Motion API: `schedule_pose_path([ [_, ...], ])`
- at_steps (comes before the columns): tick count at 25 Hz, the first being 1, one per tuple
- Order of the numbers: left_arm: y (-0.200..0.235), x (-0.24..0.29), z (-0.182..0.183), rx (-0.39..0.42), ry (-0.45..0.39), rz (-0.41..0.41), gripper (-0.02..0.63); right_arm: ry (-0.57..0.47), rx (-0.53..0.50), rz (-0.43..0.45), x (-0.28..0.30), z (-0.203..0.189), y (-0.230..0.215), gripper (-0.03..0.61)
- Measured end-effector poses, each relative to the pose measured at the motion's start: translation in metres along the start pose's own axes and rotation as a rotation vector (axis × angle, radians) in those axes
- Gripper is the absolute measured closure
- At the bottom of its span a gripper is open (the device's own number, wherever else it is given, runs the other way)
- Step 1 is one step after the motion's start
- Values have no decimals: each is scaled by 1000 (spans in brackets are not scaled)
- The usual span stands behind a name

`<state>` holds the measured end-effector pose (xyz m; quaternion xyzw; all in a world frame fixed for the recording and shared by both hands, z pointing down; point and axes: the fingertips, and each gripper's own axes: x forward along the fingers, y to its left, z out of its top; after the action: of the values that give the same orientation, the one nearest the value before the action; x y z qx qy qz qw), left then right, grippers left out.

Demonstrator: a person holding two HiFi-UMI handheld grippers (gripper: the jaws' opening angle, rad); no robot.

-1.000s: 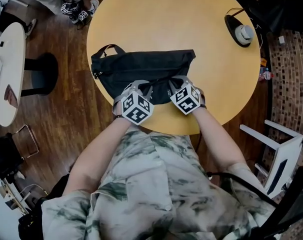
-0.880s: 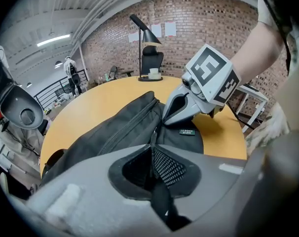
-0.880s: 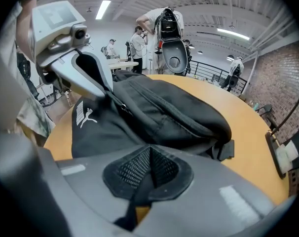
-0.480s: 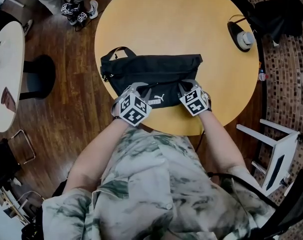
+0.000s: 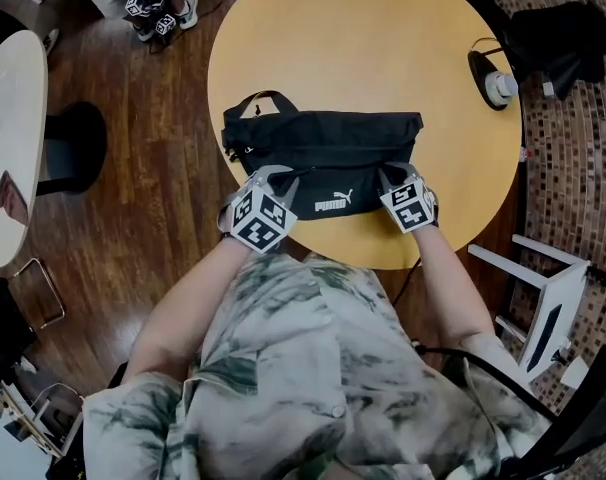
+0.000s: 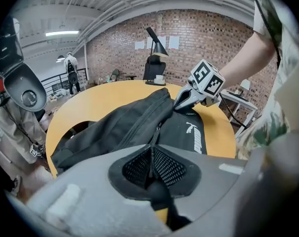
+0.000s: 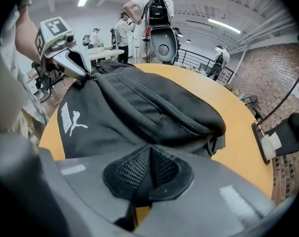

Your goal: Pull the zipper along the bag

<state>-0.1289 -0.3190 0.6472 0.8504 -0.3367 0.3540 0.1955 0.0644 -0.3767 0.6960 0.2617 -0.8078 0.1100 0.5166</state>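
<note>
A black bag [image 5: 323, 158] with a white logo lies across the near half of the round yellow table [image 5: 383, 38]. My left gripper [image 5: 273, 176] is at the bag's near left corner, shut on a thin black zipper pull [image 6: 156, 132] that leads to the zipper line [image 6: 139, 113]. My right gripper [image 5: 395, 176] is at the near right corner, shut on a black strip of the bag's end [image 7: 139, 194]. The bag's front panel lies flat between them, logo [image 5: 333, 205] showing. A carry loop [image 5: 266, 99] sticks out at the far left.
A black lamp base [image 5: 495, 80] with a white part stands at the table's right edge. A white chair [image 5: 543, 308] is on the floor at the right, a white side table [image 5: 8, 148] at the left. People stand in the background [image 7: 127, 28].
The two grippers have spread apart along the bag's near edge; the left one slid left along the bag. The gathered front panel has flattened and the logo now shows.
</note>
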Motion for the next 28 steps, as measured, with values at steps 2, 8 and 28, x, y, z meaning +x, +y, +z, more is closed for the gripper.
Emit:
schedule_pose_path([
  [2,6,-4,-6,-10,-9,-8,591,14,11,-10,0,-1,-1,575],
  [8,17,-16,-25,-30,-32,-36,591,50,26,-34,-4,-1,-4,578],
  [28,35,-22,-47,-39,-45,-32,589,69,47,-110,0,-4,-13,583],
])
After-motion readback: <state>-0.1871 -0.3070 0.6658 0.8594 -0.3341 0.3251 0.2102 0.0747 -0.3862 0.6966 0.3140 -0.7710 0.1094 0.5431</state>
